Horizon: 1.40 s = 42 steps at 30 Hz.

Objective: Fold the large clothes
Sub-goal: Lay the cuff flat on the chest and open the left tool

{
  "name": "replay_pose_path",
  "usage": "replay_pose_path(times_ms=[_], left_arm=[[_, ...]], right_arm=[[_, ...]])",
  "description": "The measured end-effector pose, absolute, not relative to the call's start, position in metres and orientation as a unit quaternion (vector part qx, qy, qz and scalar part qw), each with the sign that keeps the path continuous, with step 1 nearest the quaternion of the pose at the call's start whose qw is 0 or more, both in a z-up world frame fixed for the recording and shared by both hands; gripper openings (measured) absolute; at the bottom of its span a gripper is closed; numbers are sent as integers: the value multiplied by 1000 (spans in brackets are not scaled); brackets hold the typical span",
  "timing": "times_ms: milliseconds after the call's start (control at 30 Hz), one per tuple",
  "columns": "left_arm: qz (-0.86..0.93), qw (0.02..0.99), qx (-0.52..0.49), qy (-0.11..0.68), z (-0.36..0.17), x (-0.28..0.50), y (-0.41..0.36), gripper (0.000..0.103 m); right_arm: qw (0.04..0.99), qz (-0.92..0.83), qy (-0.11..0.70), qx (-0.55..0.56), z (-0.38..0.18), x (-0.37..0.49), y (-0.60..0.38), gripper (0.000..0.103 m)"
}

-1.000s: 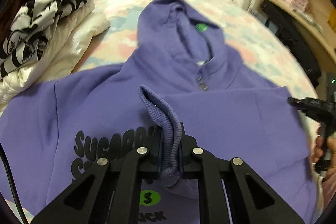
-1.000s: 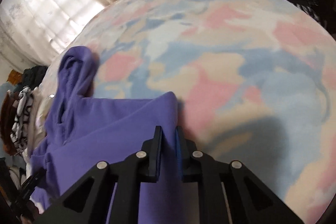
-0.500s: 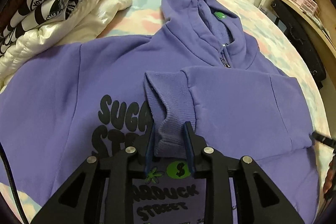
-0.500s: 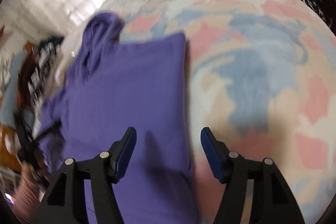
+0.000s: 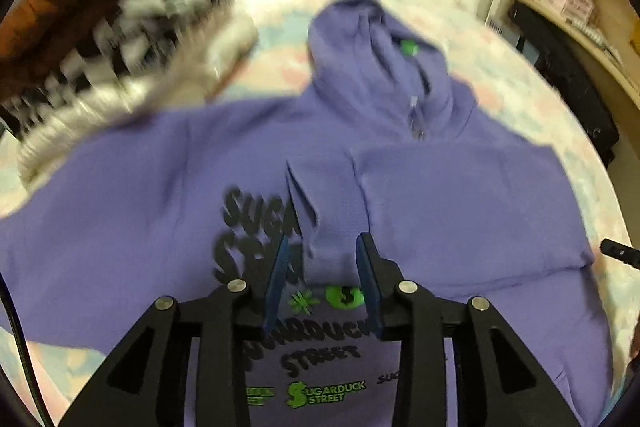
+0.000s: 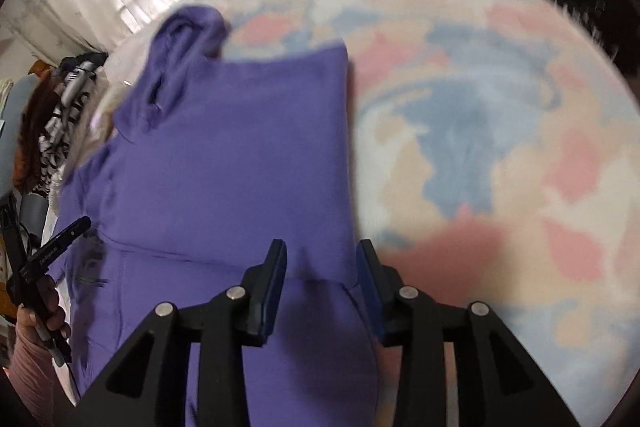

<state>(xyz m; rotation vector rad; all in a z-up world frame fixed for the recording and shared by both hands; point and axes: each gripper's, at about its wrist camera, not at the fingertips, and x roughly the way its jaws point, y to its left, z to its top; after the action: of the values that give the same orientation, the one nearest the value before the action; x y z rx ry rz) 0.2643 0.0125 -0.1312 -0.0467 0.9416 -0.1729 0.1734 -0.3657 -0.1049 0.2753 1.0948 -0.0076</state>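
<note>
The left gripper (image 5: 323, 259) has its jaws apart and opening wider. The ribbed cuff (image 5: 328, 223) of the folded sleeve (image 5: 460, 211) lies between the pads, but they do not press on it. The cuff lies loose on the chest print of the purple hoodie (image 5: 132, 211).

From these jaws the sleeve runs off to the right, across the chest. The hood (image 5: 376, 39) lies straight ahead, far from the jaws. The other sleeve spreads out to the left, not folded yet. It is much closer to this gripper than to the other one, so I think this hand should fetch it next.

The right gripper (image 6: 321, 269) has its jaws apart too, but they are closing. The folded edge of the hoodie lies under the gap between them, and nothing is pinched. The hoodie stretches ahead and to the left of these jaws. To their right there is only the pink and blue bed cover (image 6: 500, 131).
</note>
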Motion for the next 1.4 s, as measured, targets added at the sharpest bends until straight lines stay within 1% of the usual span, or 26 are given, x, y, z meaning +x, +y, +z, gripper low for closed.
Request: replay_pose_path(times_ms=[133, 233, 300, 400, 500, 533, 600, 700, 800, 833, 867, 900, 933, 1000, 1033, 1100, 1167, 1300, 1367, 1400], left_arm=[[-97, 889, -33, 447, -118, 265, 3, 33], [-96, 881, -46, 460, -125, 274, -14, 32], [-91, 881, -41, 462, -134, 280, -28, 28], [-82, 878, -31, 471, -151, 291, -48, 28], [-65, 876, -18, 477, -168, 303, -62, 28], [-59, 877, -12, 476, -171, 307, -63, 28], [-52, 877, -5, 478, -177, 314, -62, 22], [-55, 875, -30, 480, -176, 326, -50, 14], [-64, 871, -56, 485, -175, 334, -40, 10], [-68, 870, -62, 485, -175, 335, -37, 10], [-71, 869, -64, 486, -176, 337, -37, 10], [-71, 868, -65, 486, -176, 337, -37, 10], [-71, 869, -63, 485, -175, 337, -38, 10], [-70, 869, -60, 487, -173, 336, -41, 10], [-71, 868, -59, 487, -171, 335, -42, 11], [-74, 867, -60, 489, -165, 332, -44, 16], [-81, 870, -57, 484, -157, 325, -46, 16], [-93, 873, -49, 477, -144, 308, -47, 20], [-101, 872, -50, 477, -141, 296, -48, 22], [-102, 871, -51, 478, -140, 292, -48, 22]], right_arm=[[859, 38, 497, 115, -78, 179, -334, 36], [859, 69, 495, 113, -78, 197, -301, 36], [856, 81, 498, 117, -89, 214, -277, 36], [846, 103, 509, 123, -116, 244, -247, 36], [843, 103, 518, 101, -140, 267, -227, 36], [844, 97, 520, 93, -147, 272, -227, 36], [848, 79, 516, 87, -156, 283, -237, 34], [859, 42, 499, 105, -153, 291, -277, 34], [865, -10, 486, 122, -147, 289, -323, 34], [865, -22, 482, 137, -146, 287, -343, 33], [864, -18, 480, 151, -146, 286, -352, 25], [862, -16, 480, 161, -146, 284, -360, 22], [861, -19, 479, 167, -143, 281, -366, 21], [861, -22, 479, 170, -137, 275, -367, 25], [861, -22, 479, 170, -133, 272, -363, 25], [860, -9, 479, 176, -125, 267, -357, 25], [861, 10, 476, 180, -118, 260, -347, 25], [860, 44, 481, 166, -108, 244, -312, 27], [856, 63, 485, 166, -105, 235, -296, 33], [854, 74, 488, 165, -106, 231, -287, 34]])
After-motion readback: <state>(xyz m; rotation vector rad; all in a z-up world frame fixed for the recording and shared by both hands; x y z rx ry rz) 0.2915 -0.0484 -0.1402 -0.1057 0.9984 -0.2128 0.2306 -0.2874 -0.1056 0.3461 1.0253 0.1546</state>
